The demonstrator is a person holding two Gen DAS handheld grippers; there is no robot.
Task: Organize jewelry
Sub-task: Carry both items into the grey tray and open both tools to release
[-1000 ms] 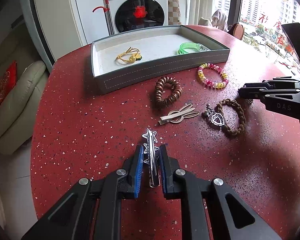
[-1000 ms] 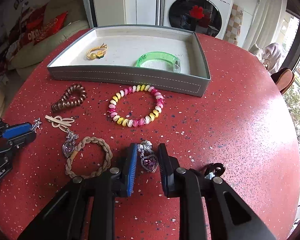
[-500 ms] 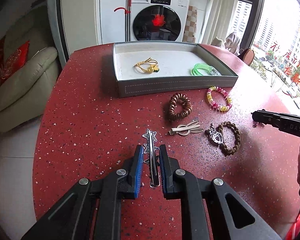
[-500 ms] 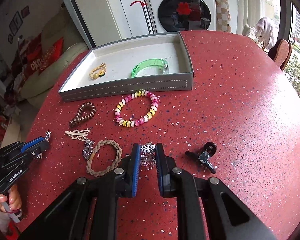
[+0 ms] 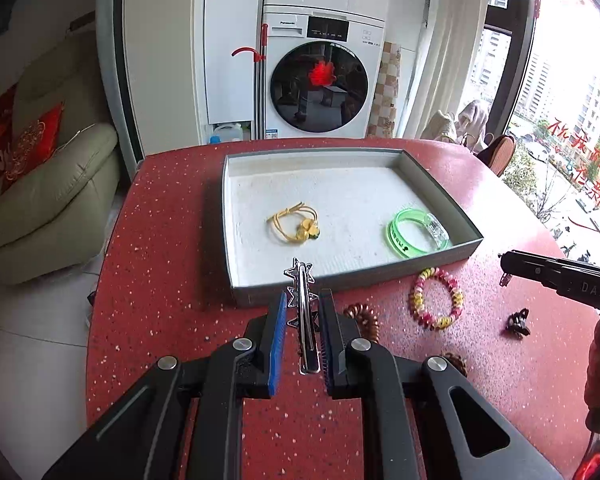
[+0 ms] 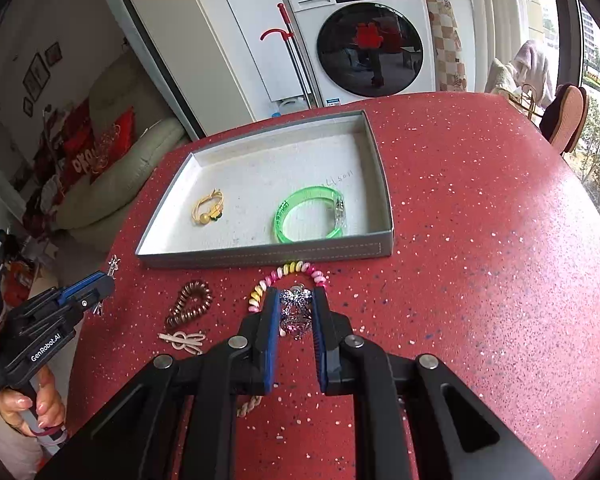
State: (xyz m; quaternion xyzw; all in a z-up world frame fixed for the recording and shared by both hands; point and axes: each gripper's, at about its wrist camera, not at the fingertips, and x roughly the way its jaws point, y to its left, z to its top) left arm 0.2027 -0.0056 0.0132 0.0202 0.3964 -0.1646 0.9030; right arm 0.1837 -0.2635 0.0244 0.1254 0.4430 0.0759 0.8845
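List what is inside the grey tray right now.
Inside the grey tray: a yellow hair tie on the left and a green translucent bracelet on the right. In the left wrist view, the held star hair clip hides a small strip of the near floor.

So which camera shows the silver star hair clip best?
The left wrist view: the silver star hair clip sits centred, lengthwise in the left hand-held gripper. The right wrist view shows only its tips beyond the pads, small at the left edge.

Tray [image 6: 260, 258] on table [image 6: 480, 240]: hair tie [image 6: 208, 212] inside left, bangle [image 6: 310, 216] inside right; beaded bracelet [image 6: 290, 270], coil tie [image 6: 190, 308] before tray.
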